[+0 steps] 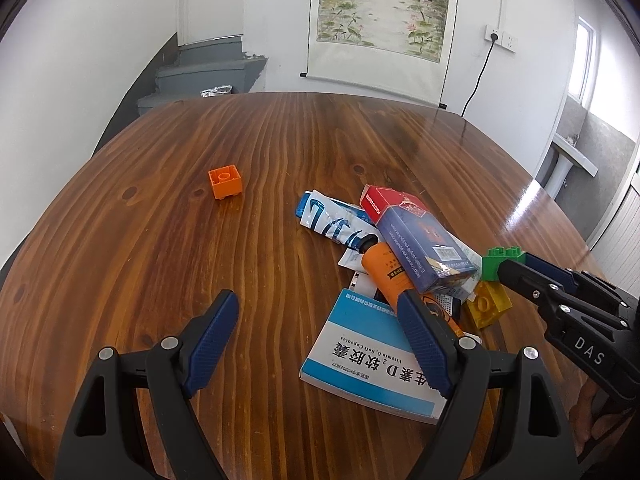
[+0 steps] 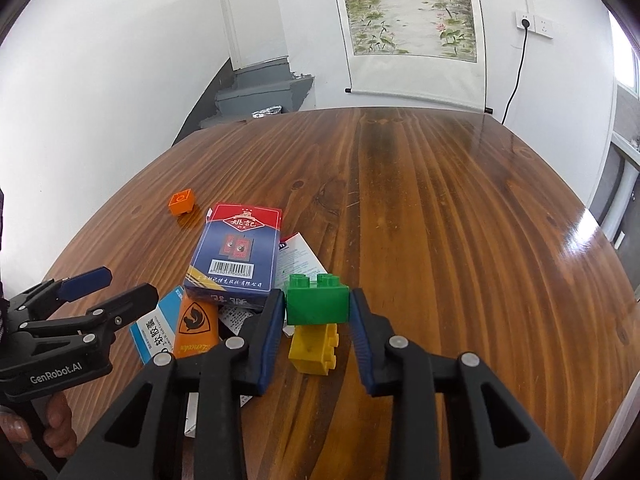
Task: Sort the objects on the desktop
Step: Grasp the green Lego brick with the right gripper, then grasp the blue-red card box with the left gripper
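A green brick (image 2: pixel 316 308) sits at the right edge of a pile, just over a yellow brick (image 2: pixel 314 350). My right gripper (image 2: pixel 316 296) has a blue pad pressed on each side of it. In the left wrist view the same green brick (image 1: pixel 494 266) shows at the tips of the right gripper (image 1: pixel 514 264), with the yellow brick (image 1: pixel 486 306) below. My left gripper (image 1: pixel 318 298) stands open above the table, its right finger over an orange tube (image 1: pixel 386 272) and a blue-and-white medicine box (image 1: pixel 372 364). An orange brick (image 1: pixel 226 182) lies alone to the left.
The pile also holds a blue-and-red card box (image 1: pixel 420 240) and a blue-and-white tube (image 1: pixel 332 220) with paper leaflets under them. The wooden table (image 2: pixel 440 240) stretches bare to the right and far side. A hand grips the left gripper's handle (image 2: pixel 56 432).
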Demonstrator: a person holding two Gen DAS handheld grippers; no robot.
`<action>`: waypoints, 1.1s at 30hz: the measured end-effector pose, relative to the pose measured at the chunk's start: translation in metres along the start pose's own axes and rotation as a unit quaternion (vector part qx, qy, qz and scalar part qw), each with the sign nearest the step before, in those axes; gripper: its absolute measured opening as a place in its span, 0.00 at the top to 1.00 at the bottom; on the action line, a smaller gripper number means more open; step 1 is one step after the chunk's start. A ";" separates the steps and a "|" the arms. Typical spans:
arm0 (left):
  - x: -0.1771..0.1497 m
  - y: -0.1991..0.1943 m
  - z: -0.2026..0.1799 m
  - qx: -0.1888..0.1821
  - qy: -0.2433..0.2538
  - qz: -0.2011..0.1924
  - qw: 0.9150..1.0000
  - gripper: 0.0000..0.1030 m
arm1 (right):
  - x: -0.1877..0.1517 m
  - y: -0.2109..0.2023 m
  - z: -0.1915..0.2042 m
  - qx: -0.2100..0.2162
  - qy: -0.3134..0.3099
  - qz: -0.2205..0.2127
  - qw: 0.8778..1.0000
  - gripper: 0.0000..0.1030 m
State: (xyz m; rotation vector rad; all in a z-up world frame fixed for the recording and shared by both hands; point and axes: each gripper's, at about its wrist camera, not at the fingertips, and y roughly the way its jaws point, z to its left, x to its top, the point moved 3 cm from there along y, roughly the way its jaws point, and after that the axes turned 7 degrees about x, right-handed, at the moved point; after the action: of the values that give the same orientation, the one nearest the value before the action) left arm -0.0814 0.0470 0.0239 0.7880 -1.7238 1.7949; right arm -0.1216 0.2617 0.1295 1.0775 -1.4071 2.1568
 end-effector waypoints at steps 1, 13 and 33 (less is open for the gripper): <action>0.000 0.000 0.000 0.000 0.000 0.000 1.000 0.18 | 0.000 -0.001 -0.002 0.000 0.004 -0.001 1.000 0.65; -0.001 0.008 0.002 0.004 -0.006 0.006 1.000 0.18 | 0.003 -0.013 -0.025 0.006 0.054 -0.012 0.998 0.65; 0.012 0.010 -0.034 -0.003 0.028 0.011 1.000 0.18 | 0.003 -0.018 -0.051 0.024 0.111 -0.014 0.993 0.65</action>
State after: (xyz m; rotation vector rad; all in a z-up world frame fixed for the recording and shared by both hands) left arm -0.0984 0.0807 0.0247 0.7114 -1.7087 1.8082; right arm -0.1326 0.3147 0.1315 0.8372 -1.2394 2.2211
